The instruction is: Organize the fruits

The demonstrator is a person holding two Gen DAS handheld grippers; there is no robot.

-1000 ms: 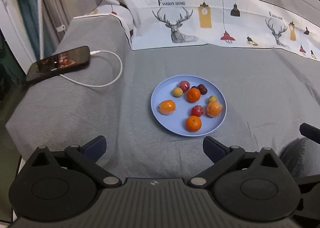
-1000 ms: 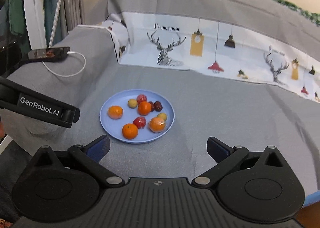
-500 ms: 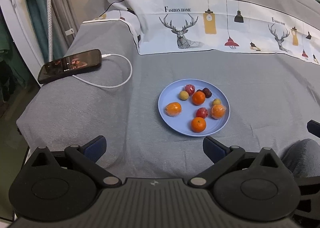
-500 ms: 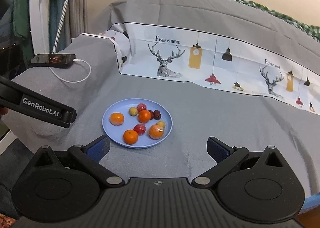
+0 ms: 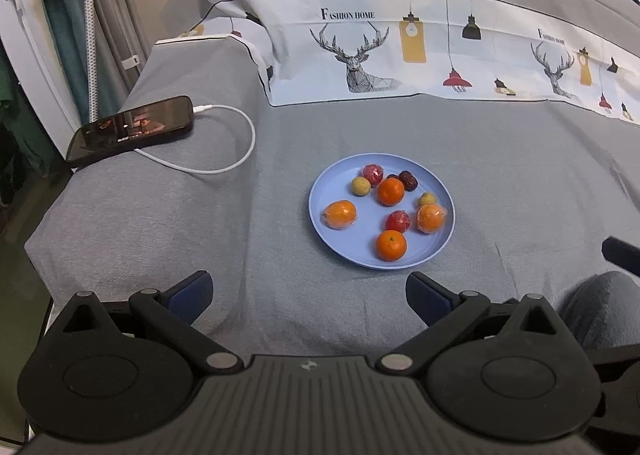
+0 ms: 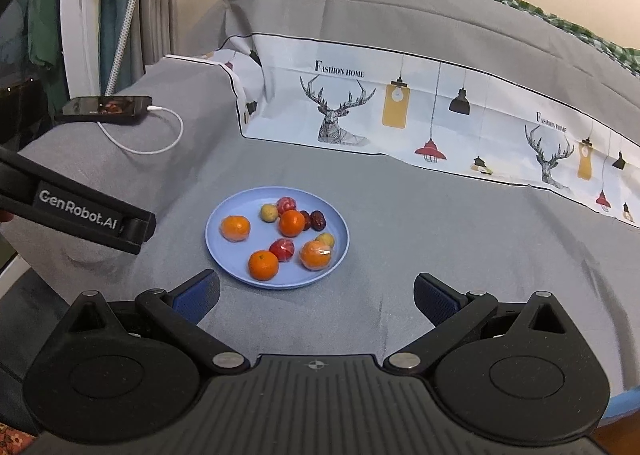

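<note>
Already all fruits (image 5: 391, 191) lie on the plate (image 5: 320, 191) — mixed, unsorted — with both grippers (image 5: 308, 293) (image 6: 316, 295) near it, jaws wide, empty.

Both grippers farther back from plate (image 5: 442, 243); higher

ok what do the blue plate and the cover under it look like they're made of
The blue plate looks like matte plastic, though that is a guess: even pale colour, thin raised rim, no glare. The grey cover beneath is woven fabric, dull and finely textured, with creases and folds at its draped edges.
</note>
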